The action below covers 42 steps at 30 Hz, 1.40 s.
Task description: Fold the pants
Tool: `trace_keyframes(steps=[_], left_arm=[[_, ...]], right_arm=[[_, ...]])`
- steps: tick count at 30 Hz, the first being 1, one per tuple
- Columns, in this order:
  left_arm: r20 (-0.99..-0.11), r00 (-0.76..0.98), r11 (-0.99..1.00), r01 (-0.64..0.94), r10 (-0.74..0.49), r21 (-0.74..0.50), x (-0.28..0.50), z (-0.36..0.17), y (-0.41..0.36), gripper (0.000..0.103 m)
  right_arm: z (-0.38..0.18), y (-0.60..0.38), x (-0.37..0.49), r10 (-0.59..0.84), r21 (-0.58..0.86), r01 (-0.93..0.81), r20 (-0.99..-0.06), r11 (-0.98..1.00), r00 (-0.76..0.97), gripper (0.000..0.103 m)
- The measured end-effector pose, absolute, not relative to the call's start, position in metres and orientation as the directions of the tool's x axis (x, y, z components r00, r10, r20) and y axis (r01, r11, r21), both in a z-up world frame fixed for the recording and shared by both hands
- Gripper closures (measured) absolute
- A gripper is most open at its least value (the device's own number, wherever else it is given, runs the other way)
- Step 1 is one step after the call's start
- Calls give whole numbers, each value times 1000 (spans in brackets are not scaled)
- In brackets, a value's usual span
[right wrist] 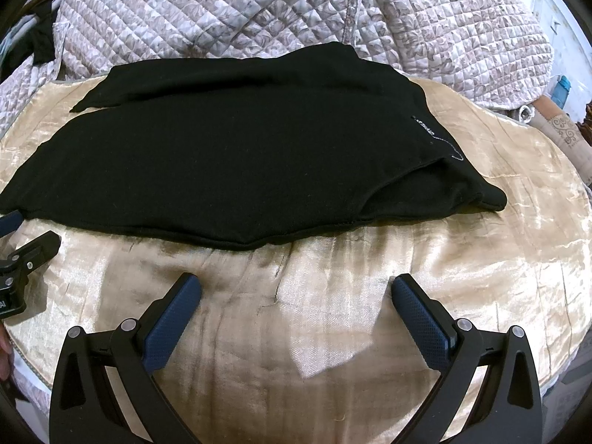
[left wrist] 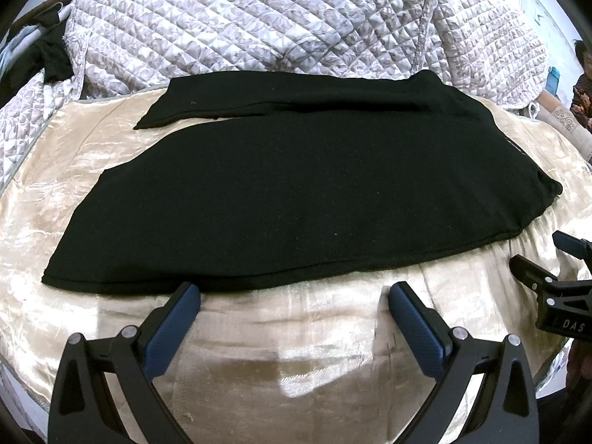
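Your left gripper (left wrist: 294, 298) nearest, jaws wide, empty, over beige satin cover (left wrist: 296, 333); right gripper (right wrist: 296, 290) same, spread wide, nothing held. Beyond fingertips: black pants (left wrist: 296, 192) flat on cover, legs running left, waistband right, label (right wrist: 425, 125) there. Knit looks soft, light, limp; satin likely slippery. Pinch near hem edge and waistband corner. Far: quilted blanket (left wrist: 296, 18).

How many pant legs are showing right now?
2: near leg lies across the beige cover; far leg lies behind it, beside the quilt.
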<state>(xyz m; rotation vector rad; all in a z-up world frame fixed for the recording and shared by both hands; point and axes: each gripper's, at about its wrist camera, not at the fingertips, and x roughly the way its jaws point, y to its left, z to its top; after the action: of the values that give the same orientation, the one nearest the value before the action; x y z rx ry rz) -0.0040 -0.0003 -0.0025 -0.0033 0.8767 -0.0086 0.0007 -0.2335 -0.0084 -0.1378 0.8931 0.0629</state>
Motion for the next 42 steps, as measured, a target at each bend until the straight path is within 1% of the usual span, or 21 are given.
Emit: trace_keyframes(steps=[14, 22, 31, 36, 42], left_arm=[[-770, 638, 1000, 7, -10, -8, -4, -2, -2, 0], [-769, 639, 1000, 9, -19, -18, -7, -2, -6, 0], [-748, 660, 995, -12, -63, -95, -15, 7, 9, 1], [-750, 658, 995, -14, -65, -99, -16, 8, 13, 1], [-740, 668, 987, -52, -80, -153, -13, 14, 32, 1]], right_arm=[[-7, -236, 2, 13, -79, -127, -801, 989, 599, 0], [-2, -237, 0, 19, -81, -136, -792, 987, 610, 1], [19, -253, -2, 69, 0, -103, -741, 995, 668, 3], [18, -261, 2, 76, 34, -76, -748, 997, 659, 3], [24, -276, 9, 103, 96, -47, -736, 994, 669, 3]])
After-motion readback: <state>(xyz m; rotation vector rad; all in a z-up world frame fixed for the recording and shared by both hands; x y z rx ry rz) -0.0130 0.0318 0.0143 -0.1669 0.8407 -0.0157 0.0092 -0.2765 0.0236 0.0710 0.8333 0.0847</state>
